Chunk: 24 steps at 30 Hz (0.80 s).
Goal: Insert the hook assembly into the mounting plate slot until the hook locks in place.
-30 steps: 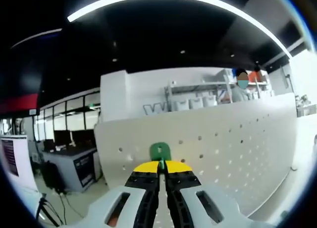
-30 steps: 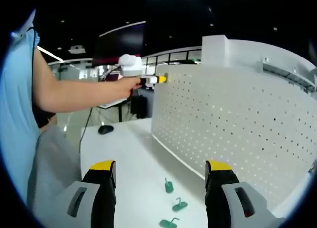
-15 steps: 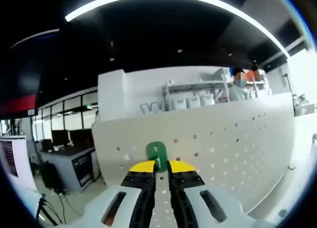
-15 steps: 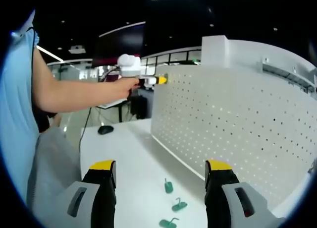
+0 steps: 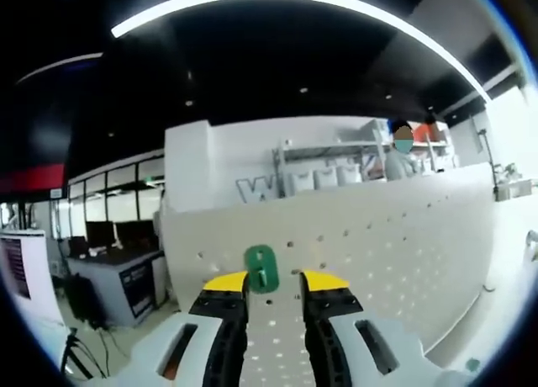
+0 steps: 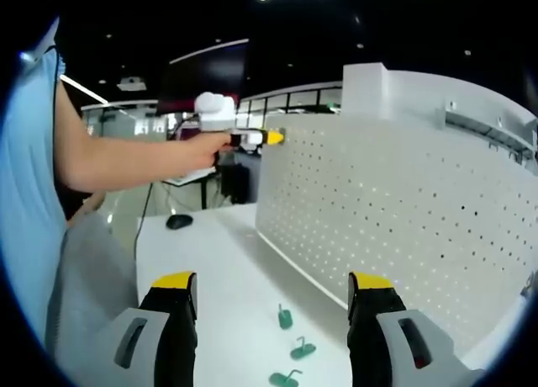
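Left gripper (image 5: 264, 281) jaws parted, clear of green hook (image 5: 261, 267) seated near upper corner of pegboard (image 5: 403, 235), likely testing lock | right gripper (image 6: 271, 288) open, empty, above table (image 6: 218, 261) near spare hooks (image 6: 290, 349).

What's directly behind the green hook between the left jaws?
The white pegboard stands right behind the green hook. The hook covers its own holes, so whether it has locked in cannot be seen.

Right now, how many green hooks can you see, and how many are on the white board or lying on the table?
Hooks on the board: 1
Hooks on the table: 3
Total: 4
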Each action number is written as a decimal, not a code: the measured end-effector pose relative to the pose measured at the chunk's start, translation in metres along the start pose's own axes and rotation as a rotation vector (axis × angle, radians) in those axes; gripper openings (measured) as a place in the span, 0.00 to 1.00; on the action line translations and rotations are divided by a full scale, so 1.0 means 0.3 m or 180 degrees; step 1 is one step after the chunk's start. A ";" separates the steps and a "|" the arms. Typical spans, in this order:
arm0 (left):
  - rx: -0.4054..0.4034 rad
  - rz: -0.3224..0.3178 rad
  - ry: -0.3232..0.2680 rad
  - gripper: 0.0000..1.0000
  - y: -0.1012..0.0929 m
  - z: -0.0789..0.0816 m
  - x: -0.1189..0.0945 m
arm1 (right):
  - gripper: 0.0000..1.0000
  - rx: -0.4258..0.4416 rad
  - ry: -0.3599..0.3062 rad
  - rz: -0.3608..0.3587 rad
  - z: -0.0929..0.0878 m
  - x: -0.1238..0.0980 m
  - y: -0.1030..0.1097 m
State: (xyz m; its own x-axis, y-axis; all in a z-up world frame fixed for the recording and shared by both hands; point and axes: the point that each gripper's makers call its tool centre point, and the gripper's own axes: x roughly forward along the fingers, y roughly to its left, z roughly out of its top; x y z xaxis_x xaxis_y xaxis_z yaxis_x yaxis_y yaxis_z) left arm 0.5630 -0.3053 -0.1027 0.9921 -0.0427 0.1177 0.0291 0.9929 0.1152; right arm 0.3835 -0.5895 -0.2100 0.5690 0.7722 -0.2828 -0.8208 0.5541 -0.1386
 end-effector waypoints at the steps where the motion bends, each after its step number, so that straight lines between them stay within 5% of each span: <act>1: -0.0006 0.0001 -0.0004 0.28 0.000 0.002 -0.004 | 0.74 -0.0005 -0.0004 -0.0001 0.002 -0.001 0.000; 24: -0.0278 -0.0150 0.0160 0.61 -0.039 -0.006 -0.137 | 0.74 -0.0056 -0.0016 -0.0048 0.013 -0.043 0.013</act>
State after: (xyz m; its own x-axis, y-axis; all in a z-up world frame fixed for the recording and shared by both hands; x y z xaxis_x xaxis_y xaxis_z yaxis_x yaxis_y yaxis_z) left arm 0.5222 -0.3150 -0.1107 0.9942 -0.0862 0.0643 0.0842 0.9959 0.0327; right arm 0.3730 -0.5960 -0.2033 0.5816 0.7653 -0.2759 -0.8129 0.5601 -0.1597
